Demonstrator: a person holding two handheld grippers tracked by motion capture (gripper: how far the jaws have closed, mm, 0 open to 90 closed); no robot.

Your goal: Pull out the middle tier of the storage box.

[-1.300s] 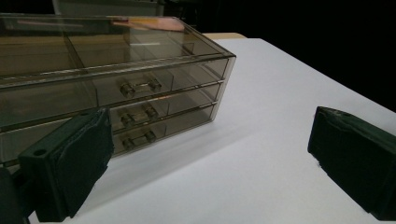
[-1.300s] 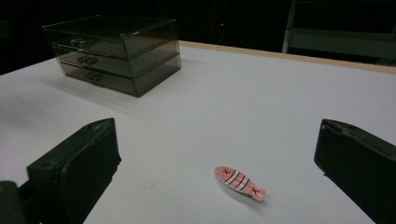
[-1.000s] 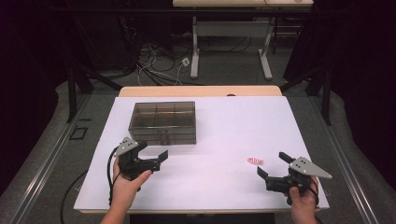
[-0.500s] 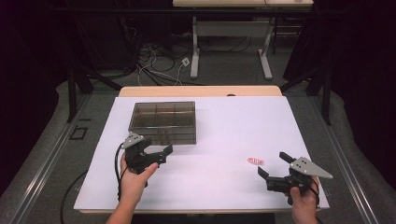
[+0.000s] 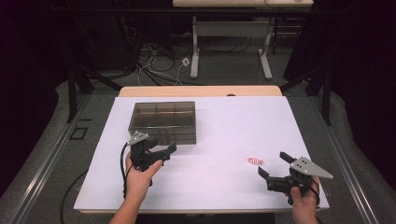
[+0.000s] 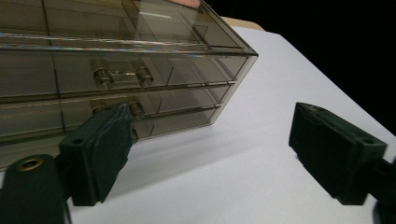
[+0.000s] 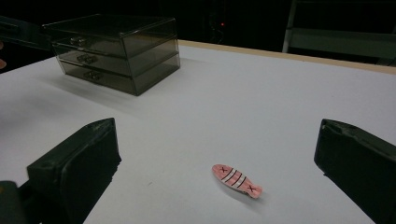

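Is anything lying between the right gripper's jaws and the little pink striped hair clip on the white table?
Nothing visible does. The small pink striped hair clip lies flat on bare white table just ahead of the open right gripper. The smoky transparent plastic drawer box stands well off to the side.

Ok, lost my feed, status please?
Left gripper open at drawer box front, jaws just closing, nothing between. Right gripper open, short of pink clip. Nothing in the way.
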